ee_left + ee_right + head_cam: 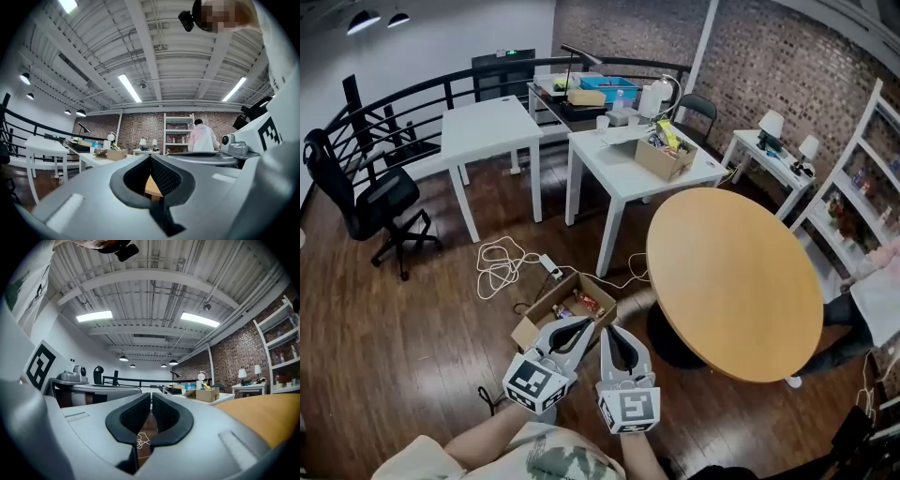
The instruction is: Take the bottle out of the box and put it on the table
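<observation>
**newbie:** where's the bottle? I only see small stuff in the cardboard box [530,330] on the floor, lower middle of the head view

**regular:** the dark thing lying in there is my guess for the bottle [563,312], beside a red packet [587,303]; too small to swear on; probably light, stiff plastic, round and a bit slippery, so I'd pinch across the body, not the cap

**newbie:** and the tongs?

**regular:** left gripper [585,323] and right gripper [607,329] sit just below the box, both with jaws together and nothing between them; they'd need to open first; the round wooden table [731,281] is just to the right
</observation>
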Demonstrator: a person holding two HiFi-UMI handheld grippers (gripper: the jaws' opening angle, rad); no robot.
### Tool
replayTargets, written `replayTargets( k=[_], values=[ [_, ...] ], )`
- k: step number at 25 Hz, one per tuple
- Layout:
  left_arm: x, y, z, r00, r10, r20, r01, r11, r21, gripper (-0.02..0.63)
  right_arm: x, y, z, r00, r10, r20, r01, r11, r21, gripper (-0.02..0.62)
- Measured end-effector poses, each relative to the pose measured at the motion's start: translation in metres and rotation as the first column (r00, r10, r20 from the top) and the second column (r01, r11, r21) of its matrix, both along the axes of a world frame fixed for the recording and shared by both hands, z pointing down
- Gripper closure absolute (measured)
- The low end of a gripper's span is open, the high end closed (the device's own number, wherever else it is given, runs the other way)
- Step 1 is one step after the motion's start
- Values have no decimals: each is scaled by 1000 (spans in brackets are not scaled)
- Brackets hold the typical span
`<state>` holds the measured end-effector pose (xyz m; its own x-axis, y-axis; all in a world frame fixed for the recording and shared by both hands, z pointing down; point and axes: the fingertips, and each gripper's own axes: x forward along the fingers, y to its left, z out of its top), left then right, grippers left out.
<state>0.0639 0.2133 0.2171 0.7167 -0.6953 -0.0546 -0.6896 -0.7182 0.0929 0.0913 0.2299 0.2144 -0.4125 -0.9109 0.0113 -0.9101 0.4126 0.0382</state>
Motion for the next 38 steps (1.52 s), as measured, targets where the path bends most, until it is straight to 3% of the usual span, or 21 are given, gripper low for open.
replayTargets(
  k=[9, 22, 33, 38],
  values=[
    [-9, -89, 15, 1000, 30, -8, -30, 999, -42, 615, -13, -91, 12, 1000, 17, -18, -18, 999, -42, 581],
    [-60, -210, 9, 998, 43, -46, -45, 998, -46, 615, -58, -210, 9, 998, 38, -48, -41, 997, -62, 572],
    [-68, -259, 19, 997, 54, -50, -57, 996, -63, 615, -69, -259, 14, 997, 55, -46, -58, 995, -75, 571],
    [-75, -282, 21, 999, 19, -41, -21, 998, -53, 615, -66, -281, 17, 999, 45, -25, -47, 996, -82, 572]
  ],
)
